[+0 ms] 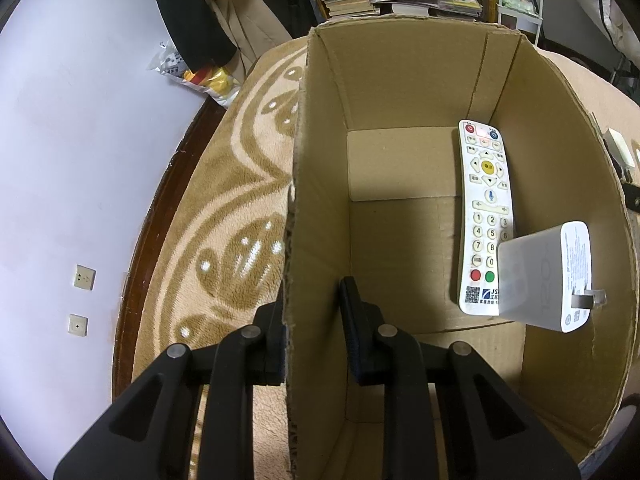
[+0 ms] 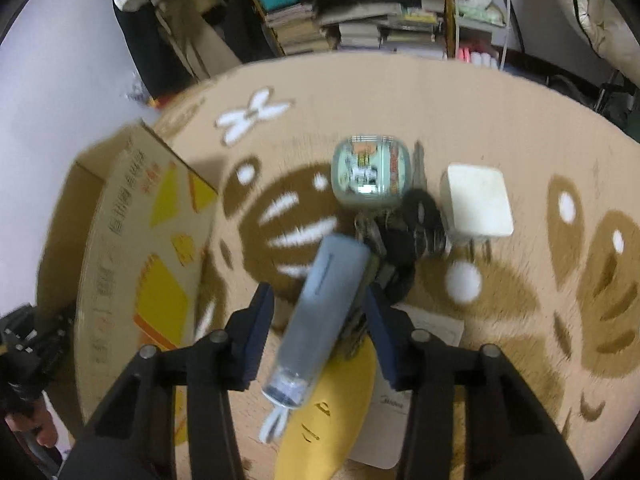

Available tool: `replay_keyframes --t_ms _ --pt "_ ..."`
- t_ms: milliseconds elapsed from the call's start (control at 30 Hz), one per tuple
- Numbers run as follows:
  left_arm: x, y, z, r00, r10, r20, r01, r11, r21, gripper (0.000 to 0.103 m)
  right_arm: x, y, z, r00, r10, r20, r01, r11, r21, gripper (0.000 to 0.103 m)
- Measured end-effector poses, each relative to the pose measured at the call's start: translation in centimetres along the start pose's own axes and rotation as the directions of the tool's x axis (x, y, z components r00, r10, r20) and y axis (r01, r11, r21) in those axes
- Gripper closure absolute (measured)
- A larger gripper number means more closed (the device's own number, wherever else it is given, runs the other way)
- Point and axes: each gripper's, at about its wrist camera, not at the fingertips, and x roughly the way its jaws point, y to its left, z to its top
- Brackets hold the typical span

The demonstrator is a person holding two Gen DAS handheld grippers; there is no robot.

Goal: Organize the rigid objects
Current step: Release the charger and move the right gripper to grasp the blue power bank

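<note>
The left gripper (image 1: 316, 320) straddles the near left wall of the cardboard box (image 1: 400, 92), one finger outside and one inside; the inner finger stands off the wall, so the jaws are apart or only loosely set, not clamped tight. The box stands on a patterned blanket (image 1: 224, 216). Two items already lie inside the box: a white remote control (image 1: 486, 208) along the right wall, from 12 toward 5 o'clock of the box floor, and a white charger (image 1: 556, 276) resting over the lower end of the remote at about 4 o'clock. The right gripper (image 2: 320, 312) has its fingers spread apart with a pale blue cylindrical case (image 2: 320, 312) lying between them; the view is motion-blurred, and contact with the pads cannot be confirmed. Items remaining outside the box, ahead of the right gripper: a pale green tin (image 2: 372, 172) at 12 o'clock, a white square plug adapter (image 2: 478, 200) at 1 o'clock, a dark bunch of keys (image 2: 404, 224) between them, and a yellow object (image 2: 332, 412) on a sheet of paper (image 2: 432, 328) beneath the gripper. In the right wrist view the box sits at 9 o'clock. Judged progress: roughly one third complete; two items stowed, at least four left.
</note>
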Motion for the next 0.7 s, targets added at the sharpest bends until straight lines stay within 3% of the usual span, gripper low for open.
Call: replay_keyframes --t_ms 233,300,433,600,700 --pt "0.0 -0.1 0.0 1.000 0.000 0.000 0.000 1.000 0.000 0.081 1.2 1.1 -0.5 0.997 -0.061 -0.051 0.059 0.997 -0.044 0.052" --pt "0.0 -0.1 0.0 1.000 0.001 0.000 -0.001 1.000 0.001 0.081 1.5 1.5 -0.6 0.996 -0.066 -0.056 0.063 0.996 -0.056 0.046" --pt "0.0 -0.1 0.0 1.000 0.001 -0.001 -0.001 1.000 0.000 0.081 2.0 2.2 -0.9 0.996 -0.060 -0.060 0.058 0.997 -0.046 0.045" --pt "0.0 -0.1 -0.1 1.000 0.002 -0.001 -0.002 1.000 0.001 0.081 3.1 4.1 -1.1 0.990 -0.132 -0.045 0.127 0.986 -0.106 0.034" --pt "0.0 -0.2 -0.1 1.000 0.006 0.000 -0.006 1.000 0.004 0.081 3.6 4.8 -1.2 0.983 -0.180 -0.046 0.174 0.978 -0.117 0.035"
